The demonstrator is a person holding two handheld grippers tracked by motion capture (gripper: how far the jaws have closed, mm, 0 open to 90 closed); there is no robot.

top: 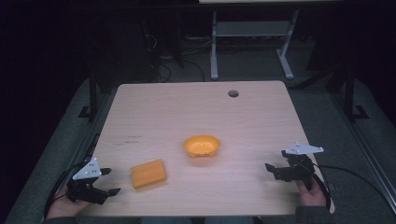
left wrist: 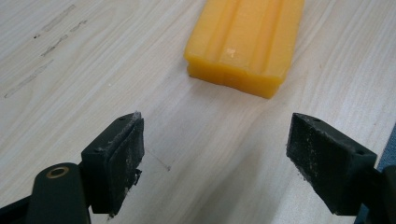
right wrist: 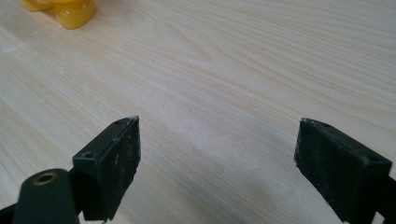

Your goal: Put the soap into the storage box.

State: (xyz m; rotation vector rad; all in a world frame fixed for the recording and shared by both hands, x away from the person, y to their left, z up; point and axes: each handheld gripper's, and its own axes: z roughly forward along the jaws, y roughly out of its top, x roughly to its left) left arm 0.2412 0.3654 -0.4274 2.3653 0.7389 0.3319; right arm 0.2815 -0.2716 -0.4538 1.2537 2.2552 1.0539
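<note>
Two grippers and two orange things are shown on a pale wooden table [top: 196, 107], and no handling is seen to have begun. The table is the largest element; a round cable hole [top: 233, 93] is set near its far edge, and faint dark scuff marks [top: 133, 138] are seen on its left half. Next in size is the orange block [top: 148, 173], a flat ribbed slab lying on the table toward the near left; in the left gripper view it [left wrist: 243, 39] is seen just ahead of the jaws, apart from them and untouched. The orange bowl [top: 201, 145] is placed near the table's centre, upright and apparently empty, well apart from the block; its edge [right wrist: 70, 11] is caught at the upper left of the right gripper view.

The left gripper [top: 105, 181] is held at the near left corner, near the block, with its jaws spread wide and nothing between them. The right gripper [top: 276, 165] is held at the near right edge, well apart from the bowl, its jaws likewise spread over bare wood.

Progress is judged to be at the outset: nothing is gripped, lifted or placed. A reach, a closing on the block and any transfer, possibly toward the bowl, are all judged to be left.
</note>
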